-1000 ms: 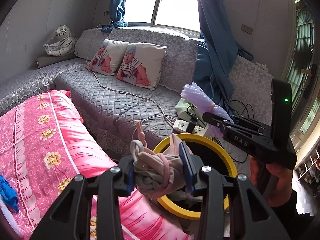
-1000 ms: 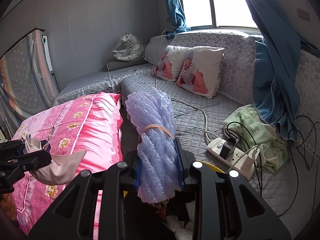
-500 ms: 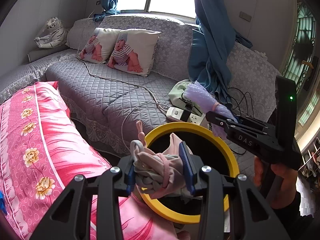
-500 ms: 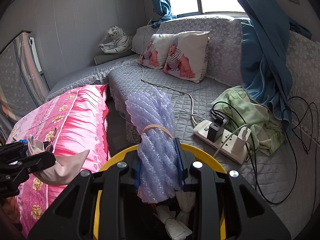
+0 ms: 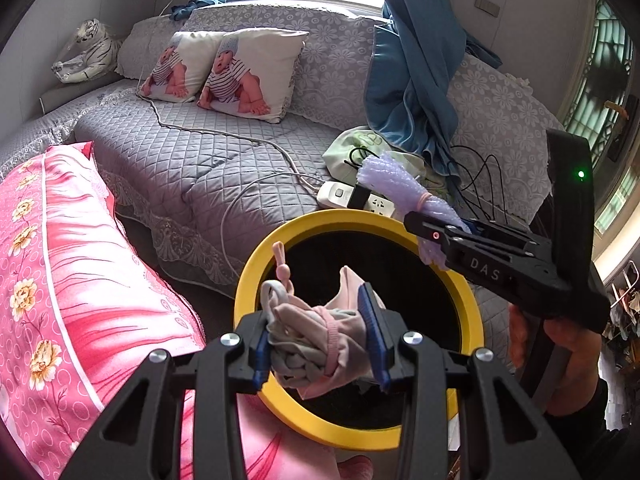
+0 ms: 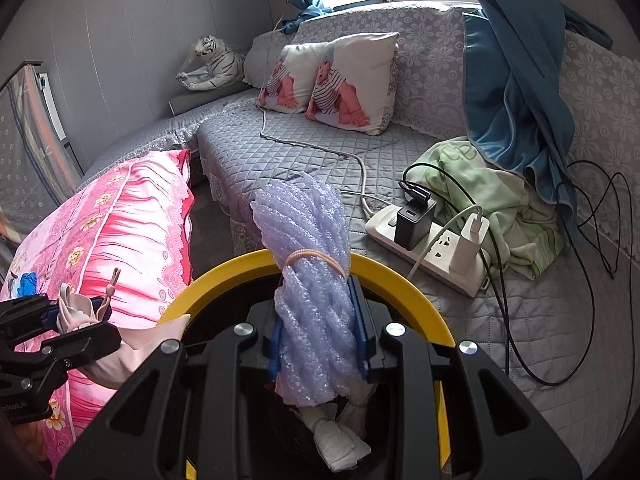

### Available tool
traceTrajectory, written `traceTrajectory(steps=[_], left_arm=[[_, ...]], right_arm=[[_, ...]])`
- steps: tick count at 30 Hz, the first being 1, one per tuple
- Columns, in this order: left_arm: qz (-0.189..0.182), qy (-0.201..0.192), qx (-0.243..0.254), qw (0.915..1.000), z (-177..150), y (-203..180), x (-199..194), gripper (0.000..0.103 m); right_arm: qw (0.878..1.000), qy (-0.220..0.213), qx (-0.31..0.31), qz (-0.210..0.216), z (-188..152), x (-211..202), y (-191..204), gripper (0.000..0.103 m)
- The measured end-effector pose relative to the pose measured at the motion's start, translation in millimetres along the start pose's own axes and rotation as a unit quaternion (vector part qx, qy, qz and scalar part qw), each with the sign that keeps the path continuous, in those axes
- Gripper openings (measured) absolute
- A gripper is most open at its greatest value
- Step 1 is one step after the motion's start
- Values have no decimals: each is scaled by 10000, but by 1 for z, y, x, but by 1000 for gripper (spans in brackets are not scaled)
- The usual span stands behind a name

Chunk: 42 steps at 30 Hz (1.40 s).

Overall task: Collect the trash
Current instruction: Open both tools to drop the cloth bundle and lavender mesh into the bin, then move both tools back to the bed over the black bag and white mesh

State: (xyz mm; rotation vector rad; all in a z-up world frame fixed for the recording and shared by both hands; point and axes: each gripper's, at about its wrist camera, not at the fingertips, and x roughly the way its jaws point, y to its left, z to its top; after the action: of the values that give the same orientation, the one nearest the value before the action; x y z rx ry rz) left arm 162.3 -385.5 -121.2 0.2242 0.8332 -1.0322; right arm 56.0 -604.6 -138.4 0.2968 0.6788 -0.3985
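Observation:
My left gripper [image 5: 320, 340] is shut on a crumpled pink-and-grey cloth bundle [image 5: 316, 336] and holds it over the near-left part of a yellow-rimmed black bin [image 5: 360, 220]. My right gripper [image 6: 320, 320] is shut on a purple foam-net bundle [image 6: 308, 248] tied with a rubber band, above the same bin [image 6: 400, 276]. White tissue wads [image 6: 336, 432] lie inside the bin. In the left wrist view the right gripper [image 5: 432, 232] is at the bin's far right rim. In the right wrist view the left gripper [image 6: 72, 320] is at the left.
A pink flowered pillow [image 5: 60, 280] lies left of the bin. A grey quilted sofa [image 5: 192, 160] behind carries a white power strip [image 6: 432, 240] with chargers and cables, a green cloth [image 6: 492, 192], two baby-print cushions [image 5: 228, 68], a blue curtain [image 5: 412, 80] and a toy tiger [image 5: 84, 56].
Both grippers have moved forward and down over the bin with their bundles still held. The bin's yellow rim now shows fully under both.

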Motion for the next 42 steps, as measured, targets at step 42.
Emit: traceTrajectory(steps=[42], left_arm=[[1353,-994,-930,9814,-32,131,-156,58]], right_arm=[[9974,-259,-205,644,27,-27,55,57]])
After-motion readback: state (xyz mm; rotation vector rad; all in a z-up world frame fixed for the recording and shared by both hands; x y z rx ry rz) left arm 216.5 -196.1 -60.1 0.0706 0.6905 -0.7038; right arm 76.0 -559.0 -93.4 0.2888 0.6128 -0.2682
